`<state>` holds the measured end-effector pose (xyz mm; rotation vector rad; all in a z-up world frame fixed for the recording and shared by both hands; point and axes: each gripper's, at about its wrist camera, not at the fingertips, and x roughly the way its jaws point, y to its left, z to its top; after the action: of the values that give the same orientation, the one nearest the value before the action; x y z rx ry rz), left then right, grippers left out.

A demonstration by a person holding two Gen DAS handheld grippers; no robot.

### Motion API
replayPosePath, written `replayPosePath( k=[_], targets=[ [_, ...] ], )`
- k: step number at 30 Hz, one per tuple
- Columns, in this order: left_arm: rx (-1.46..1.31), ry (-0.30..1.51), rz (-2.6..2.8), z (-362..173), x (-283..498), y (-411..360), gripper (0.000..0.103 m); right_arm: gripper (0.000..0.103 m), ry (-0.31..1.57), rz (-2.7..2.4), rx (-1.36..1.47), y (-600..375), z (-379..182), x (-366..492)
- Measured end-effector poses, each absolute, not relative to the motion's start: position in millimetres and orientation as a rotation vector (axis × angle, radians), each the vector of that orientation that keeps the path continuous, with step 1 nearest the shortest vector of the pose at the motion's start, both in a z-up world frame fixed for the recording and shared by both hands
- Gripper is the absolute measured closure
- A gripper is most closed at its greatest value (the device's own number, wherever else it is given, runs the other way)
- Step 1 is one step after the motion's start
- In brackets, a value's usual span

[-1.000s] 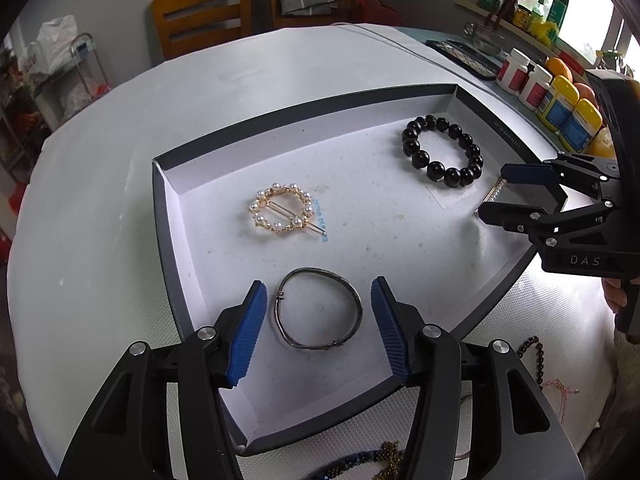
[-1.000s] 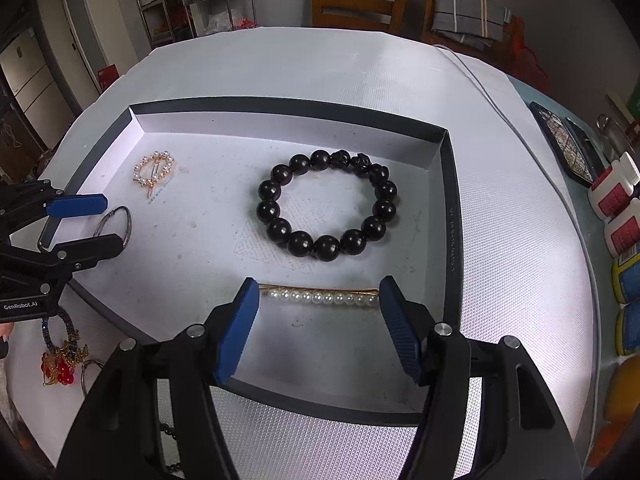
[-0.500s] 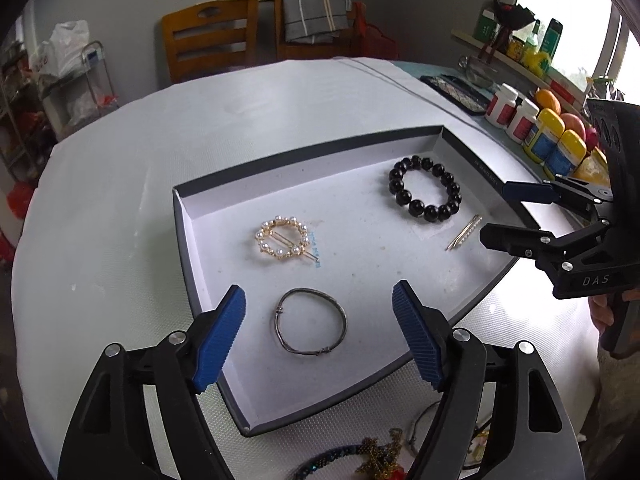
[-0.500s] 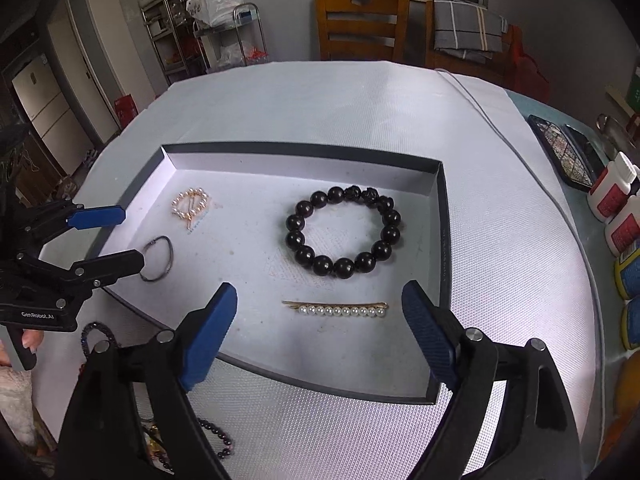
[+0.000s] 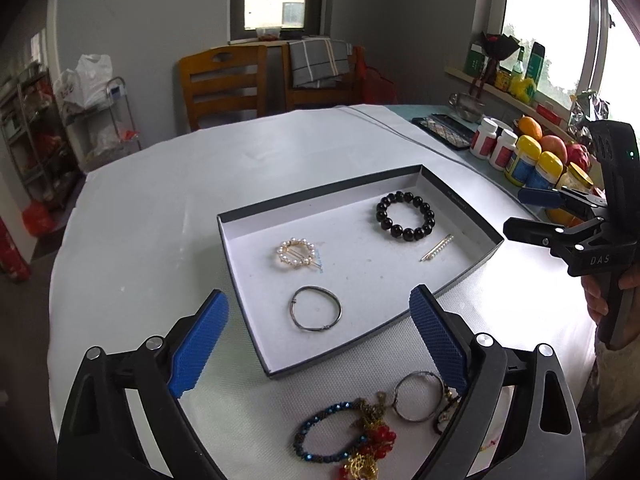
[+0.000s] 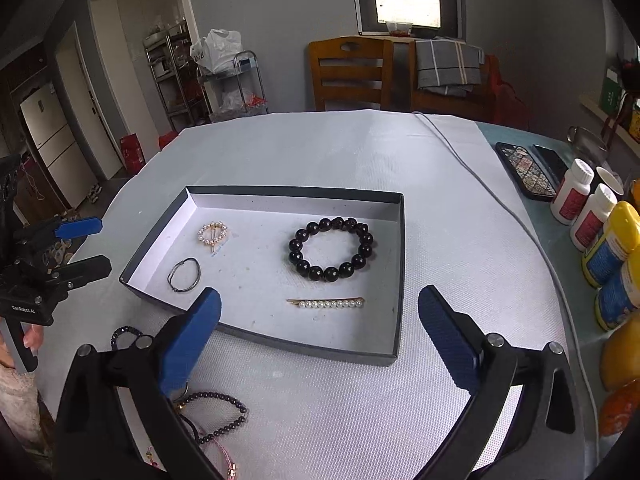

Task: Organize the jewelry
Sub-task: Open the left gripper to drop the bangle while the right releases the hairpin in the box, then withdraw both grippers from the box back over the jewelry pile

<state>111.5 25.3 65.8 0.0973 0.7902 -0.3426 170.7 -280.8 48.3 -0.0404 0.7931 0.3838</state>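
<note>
Jewelry lies partly sorted: four pieces sit inside a shallow grey tray [image 5: 460,205] on the white-covered bench [image 5: 160,208]. A black bead bracelet [image 5: 405,216] rests toward the tray's far right corner, with a pearl bar clip [image 5: 437,248] just beside it on the near side, apart from it. A round pearl clip [image 5: 297,254] lies near the tray's middle-left, and a thin metal bangle [image 5: 316,309] lies flat nearer the front edge, well apart from the bracelet.

Outside the tray, on the bench in front of it, a loose heap waits: a blue bead bracelet [image 5: 332,432], a red and gold charm [image 5: 370,446] lying over it, and a silver ring bangle [image 5: 418,396] partly hidden behind a finger. In the right wrist view a dark bead strand [image 6: 222,412] and a pink cord [image 6: 222,454] show at the lower left, also off the tray.

Both sets of fingers are spread wide and grasp nothing. The left gripper [image 5: 318,348] hangs above the tray's near edge, with the bangle between its blue pads in view but clearly below them. The right gripper [image 6: 320,336] hovers over the tray's front rim, the pearl bar clip just beyond. Each gripper shows in the other's camera, held off its own side of the tray.

Bottles [image 6: 576,200] and fruit stand along the bench's right edge.
</note>
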Motion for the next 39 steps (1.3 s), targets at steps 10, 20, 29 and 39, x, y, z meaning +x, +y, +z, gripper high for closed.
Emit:
replayPosePath(
  k=[10,20,29,39],
  targets=[
    [0.120,0.735,-0.321,77.2,70.3,37.7,0.007,0.006,0.739,0.358,-0.077,-288.9,53.4,131.4],
    [0.169,0.729,-0.293,60.8,38.7,42.3,0.007,0.006,0.728,0.376,-0.147,-280.9,40.1,94.9],
    [0.150,0.787,-0.241,26.3,31.1,48.1,0.006,0.006,0.746,0.383,-0.164,-272.2,14.2,73.8],
    [0.127,0.843,-0.232,-7.1,26.7,50.8,0.006,0.006,0.778,0.404,-0.184,-267.6,-15.9,56.7]
  ],
)
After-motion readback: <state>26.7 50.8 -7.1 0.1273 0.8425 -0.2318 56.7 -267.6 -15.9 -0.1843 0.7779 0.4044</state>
